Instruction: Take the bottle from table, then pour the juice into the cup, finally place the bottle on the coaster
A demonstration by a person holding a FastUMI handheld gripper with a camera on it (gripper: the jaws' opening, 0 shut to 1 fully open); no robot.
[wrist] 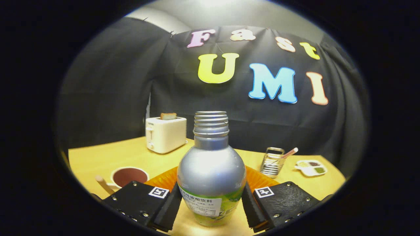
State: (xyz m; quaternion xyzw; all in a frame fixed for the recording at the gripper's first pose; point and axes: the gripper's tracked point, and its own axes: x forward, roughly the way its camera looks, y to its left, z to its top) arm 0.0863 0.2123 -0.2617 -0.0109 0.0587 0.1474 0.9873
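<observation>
The gripper (211, 205) pinches the bottle (211, 170), one finger pressed against each side of its lower body. The bottle stands upright and uncapped, its threaded neck bare. Behind its base an orange coaster (259, 180) shows on both sides. The cup (129, 176), dark inside, sits near left on the wooden table (108, 157). Farther left stands a toaster (166, 134) holding a slice of bread. Far right are a wire holder (272, 162) and a small dish (311, 167).

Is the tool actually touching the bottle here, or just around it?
Touching. In the gripper view both fingers press against the sides of the bottle, one on each flank, with no gap visible; the tool is shut on it.
</observation>
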